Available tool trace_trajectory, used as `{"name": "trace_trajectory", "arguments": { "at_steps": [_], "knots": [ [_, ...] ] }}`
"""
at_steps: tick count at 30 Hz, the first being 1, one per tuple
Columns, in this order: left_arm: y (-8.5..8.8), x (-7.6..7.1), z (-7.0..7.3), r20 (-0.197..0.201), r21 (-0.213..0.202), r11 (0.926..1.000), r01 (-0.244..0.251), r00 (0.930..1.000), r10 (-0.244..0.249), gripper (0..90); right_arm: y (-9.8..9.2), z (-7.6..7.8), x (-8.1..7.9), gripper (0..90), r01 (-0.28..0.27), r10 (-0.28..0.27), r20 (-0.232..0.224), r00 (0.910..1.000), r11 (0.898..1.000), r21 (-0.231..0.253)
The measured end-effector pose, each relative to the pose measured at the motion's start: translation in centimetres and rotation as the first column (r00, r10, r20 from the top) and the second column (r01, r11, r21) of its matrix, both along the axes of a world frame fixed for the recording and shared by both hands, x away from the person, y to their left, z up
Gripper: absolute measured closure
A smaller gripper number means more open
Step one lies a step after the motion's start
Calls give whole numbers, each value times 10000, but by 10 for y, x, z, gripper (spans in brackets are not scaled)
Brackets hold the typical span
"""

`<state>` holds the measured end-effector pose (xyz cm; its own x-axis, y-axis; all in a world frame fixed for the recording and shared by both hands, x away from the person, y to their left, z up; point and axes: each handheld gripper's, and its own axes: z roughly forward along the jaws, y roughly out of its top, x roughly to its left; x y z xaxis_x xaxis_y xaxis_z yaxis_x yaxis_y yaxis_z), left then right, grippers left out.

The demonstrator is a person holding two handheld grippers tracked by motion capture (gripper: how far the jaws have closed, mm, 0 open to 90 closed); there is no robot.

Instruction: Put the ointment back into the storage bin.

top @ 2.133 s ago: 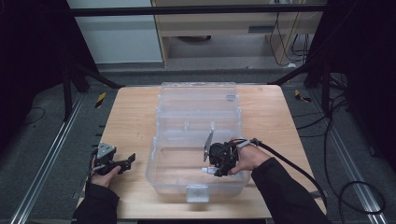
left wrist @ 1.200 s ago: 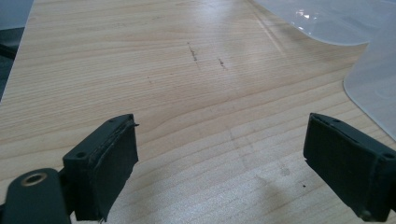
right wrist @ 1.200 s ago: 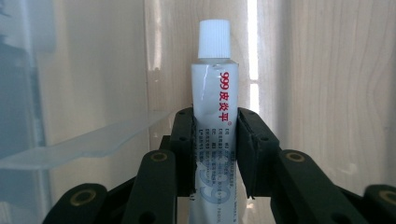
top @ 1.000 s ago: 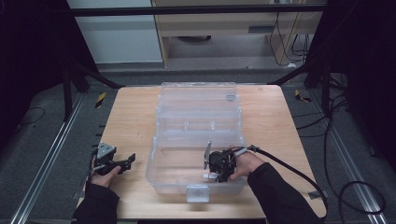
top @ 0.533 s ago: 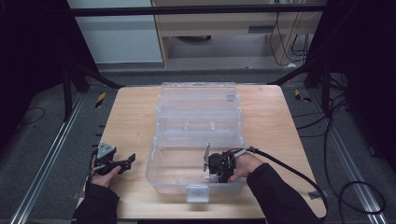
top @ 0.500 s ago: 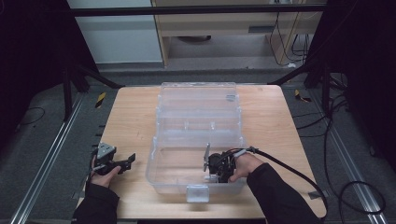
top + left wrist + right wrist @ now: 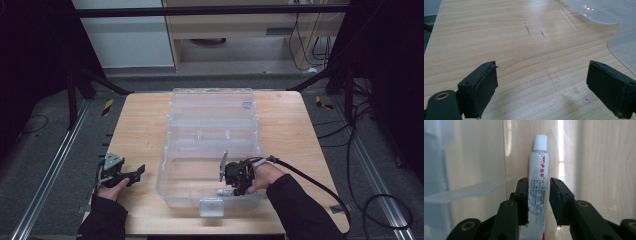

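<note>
A clear plastic box [image 7: 166, 172] stands open on the wooden table [image 7: 140, 125], its lid [image 7: 210, 100] folded back. My right gripper [image 7: 231, 188] reaches down into the box's front compartment. It is shut on a white tube [image 7: 539, 157] with red and blue print and a white cap. In the right gripper view the gripper [image 7: 538, 182] clamps the tube's lower half, cap pointing away. From above, the tube [image 7: 224, 191] lies low by the box floor. My left gripper [image 7: 139, 172] rests left of the box, open [image 7: 544, 85] with only bare wood between its pads.
A latch tab [image 7: 211, 206] sticks out of the box's front wall. A translucent divider [image 7: 469, 191] stands left of the tube. The box's rounded corner [image 7: 624, 47] lies close to the right of my left gripper. Cables [image 7: 320, 182] trail off the table's right side.
My right gripper has moved toward the front wall of the box and lower, the tube going with it. The left gripper has stayed where it was.
</note>
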<state>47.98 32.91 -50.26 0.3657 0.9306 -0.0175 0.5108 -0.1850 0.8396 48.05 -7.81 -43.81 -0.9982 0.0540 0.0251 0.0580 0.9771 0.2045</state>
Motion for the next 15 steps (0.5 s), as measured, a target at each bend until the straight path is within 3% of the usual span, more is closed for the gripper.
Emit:
{"name": "trace_trajectory", "arguments": {
  "at_steps": [5,8,13,15],
  "knots": [
    [0,0,0,0,2,10000,5,10000,-5,94,-7,16,0,639,448,-462,271,9986,9977,507],
    [0,0,0,-1,5,10000,3,10000,-3,94,-14,26,-1,615,823,-884,528,9947,9907,1085],
    [0,0,0,-2,2,10000,-8,10000,8,94,-27,43,-2,576,1503,-1731,817,9815,9613,2307],
    [0,0,0,-6,-11,10000,-12,10000,12,94,-32,48,-3,557,1774,-2098,911,9735,9440,2783]
  ]
}}
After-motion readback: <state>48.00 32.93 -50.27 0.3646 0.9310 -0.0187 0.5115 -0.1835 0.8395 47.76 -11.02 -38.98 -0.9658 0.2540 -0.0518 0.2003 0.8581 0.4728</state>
